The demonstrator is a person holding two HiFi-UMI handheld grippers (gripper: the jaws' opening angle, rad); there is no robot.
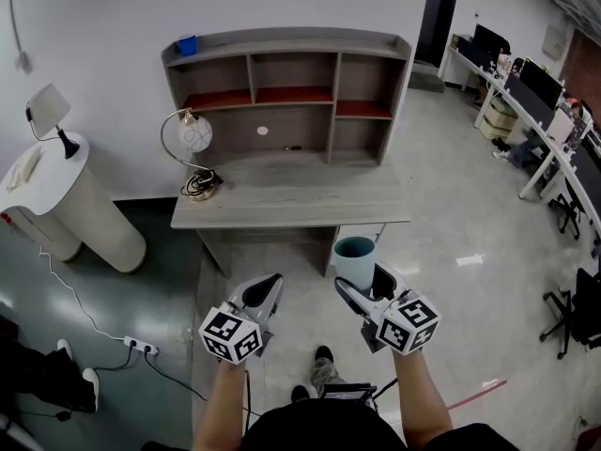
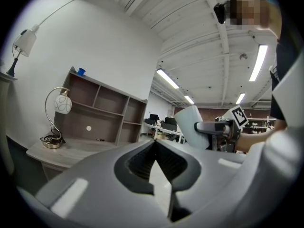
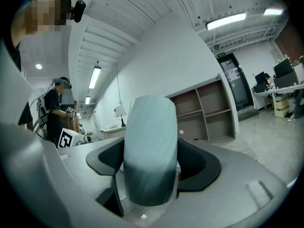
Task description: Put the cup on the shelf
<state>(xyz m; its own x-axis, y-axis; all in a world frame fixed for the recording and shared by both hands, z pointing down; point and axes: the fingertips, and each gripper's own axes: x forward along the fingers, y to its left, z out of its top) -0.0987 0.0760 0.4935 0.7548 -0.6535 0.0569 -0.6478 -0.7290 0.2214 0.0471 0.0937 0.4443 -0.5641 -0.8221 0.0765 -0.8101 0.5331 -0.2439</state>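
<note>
Head view: right gripper (image 1: pixel 364 286) grasps cup (image 1: pixel 355 255), base hidden behind jaws; left gripper (image 1: pixel 270 287) clenched, empty.

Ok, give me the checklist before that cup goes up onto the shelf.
1. Cup gripped: ok, the right gripper has its jaws clamped on both sides.
2. Cup upright: ok, its mouth faces up in the head view.
3. Left gripper out of the way: ok, shut, empty, beside the cup.
4. Shelf compartments free: ok, all look empty; a small blue thing sits on top, left.
5. Lamp clear of the path: ok, at the left end of the desk.
6. Cup contents: cannot tell.
</note>
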